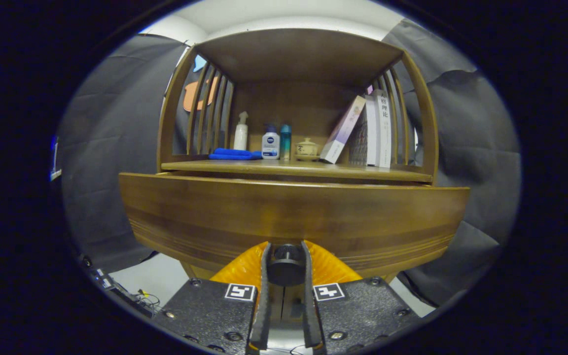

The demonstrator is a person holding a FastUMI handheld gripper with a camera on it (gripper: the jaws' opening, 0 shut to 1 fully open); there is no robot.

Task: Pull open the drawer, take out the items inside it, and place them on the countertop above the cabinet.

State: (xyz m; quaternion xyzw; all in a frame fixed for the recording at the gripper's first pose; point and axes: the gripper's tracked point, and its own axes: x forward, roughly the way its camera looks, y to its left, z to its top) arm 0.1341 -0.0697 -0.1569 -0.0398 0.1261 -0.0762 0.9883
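Note:
A brown wooden drawer front (294, 217) spans the cabinet just ahead of me. Its round black knob (286, 266) sits low at the middle of the front. My gripper (286, 249) is shut on this knob, one orange-backed finger (264, 276) pressing on each side. The drawer front stands slightly out from the cabinet, with a thin gap below the countertop (296, 169). Its inside is hidden from here. The countertop is the wooden shelf board right above the drawer.
On the countertop stand a folded blue cloth (233, 154), a white spray bottle (241, 132), a white and blue bottle (270, 143), a teal bottle (285, 140), a small lidded pot (306, 148) and leaning books (363, 130). Slatted sides and a roof enclose it. Cables (131, 296) lie on the floor.

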